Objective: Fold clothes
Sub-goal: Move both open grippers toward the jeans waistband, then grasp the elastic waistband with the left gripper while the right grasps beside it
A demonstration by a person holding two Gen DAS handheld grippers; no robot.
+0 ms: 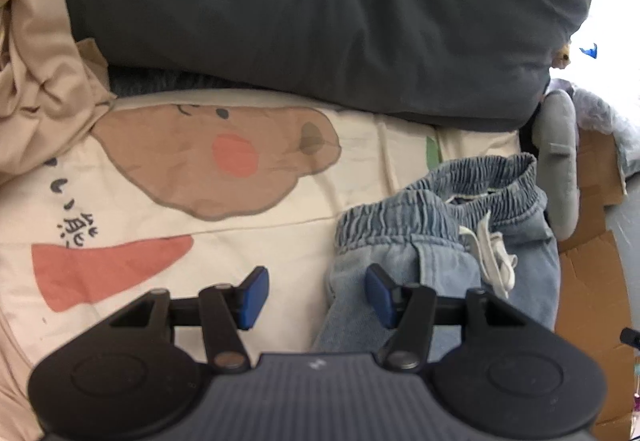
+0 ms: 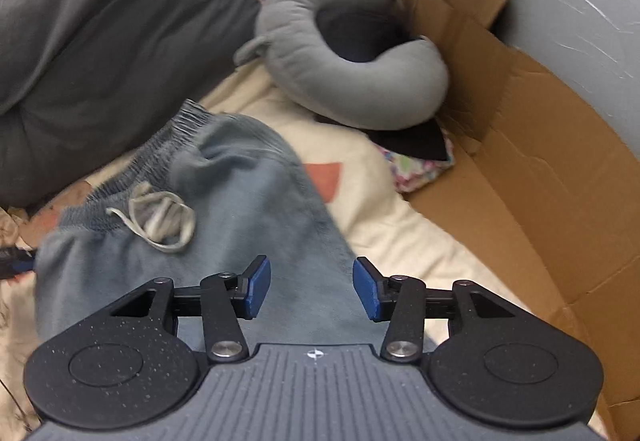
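Pale blue denim trousers with gathered elastic waistband (image 2: 224, 209) bunched on cream cartoon-print bedsheet (image 1: 240, 237), just before dark grey duvet (image 1: 320, 9). Best gripped at waistband edges, pulled flat. One pair, one white drawstring (image 2: 160, 221). Left gripper (image 1: 316, 297), right gripper (image 2: 312, 289): two, wide apart, empty.

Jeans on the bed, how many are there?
1: the jeans lie crumpled on the printed sheet below the dark pillow. Others may be hidden out of view.
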